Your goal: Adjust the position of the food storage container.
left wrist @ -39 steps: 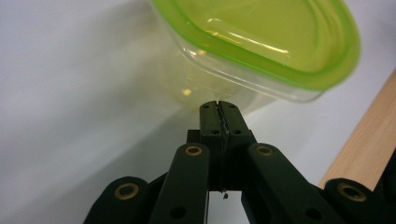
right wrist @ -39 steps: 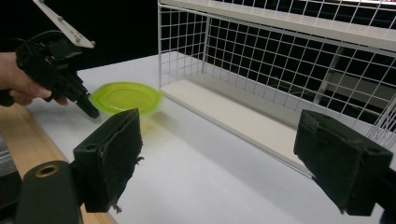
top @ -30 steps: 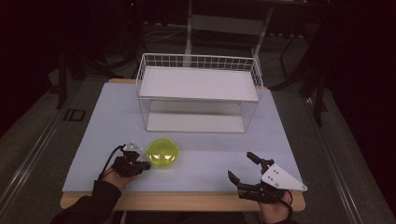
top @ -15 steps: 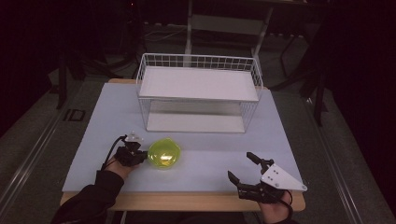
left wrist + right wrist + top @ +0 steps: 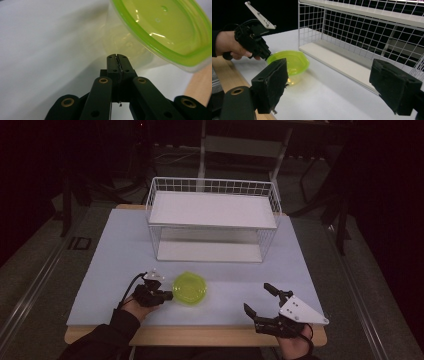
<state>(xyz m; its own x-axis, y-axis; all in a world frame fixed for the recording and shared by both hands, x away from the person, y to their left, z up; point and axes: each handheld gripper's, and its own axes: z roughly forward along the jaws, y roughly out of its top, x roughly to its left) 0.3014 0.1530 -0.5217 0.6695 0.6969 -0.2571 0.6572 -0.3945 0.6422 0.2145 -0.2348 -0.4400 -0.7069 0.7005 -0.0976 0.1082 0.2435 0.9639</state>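
A clear bowl with a lime-green lid [image 5: 190,288] sits on the pale mat near the front left. My left gripper [image 5: 170,296] is shut with nothing between its jaws. Its closed tips [image 5: 117,56] rest against the bowl's clear side wall [image 5: 125,42], just under the green rim [image 5: 162,30]. The right gripper view shows that left gripper [image 5: 269,56] at the bowl's [image 5: 292,62] left edge. My right gripper [image 5: 257,297] stands open near the front right. Nothing lies between its black pads [image 5: 272,82], which point toward the bowl and the rack.
A white wire rack [image 5: 212,210] with two shelves stands at the back middle of the mat [image 5: 120,250]. Its lower shelf [image 5: 342,62] opens toward me. The wooden table edge [image 5: 200,336] runs along the front. Dark floor surrounds the table.
My left gripper has moved right, against the bowl. The bowl has shifted a little to the right with it. The right gripper has stayed where it was.
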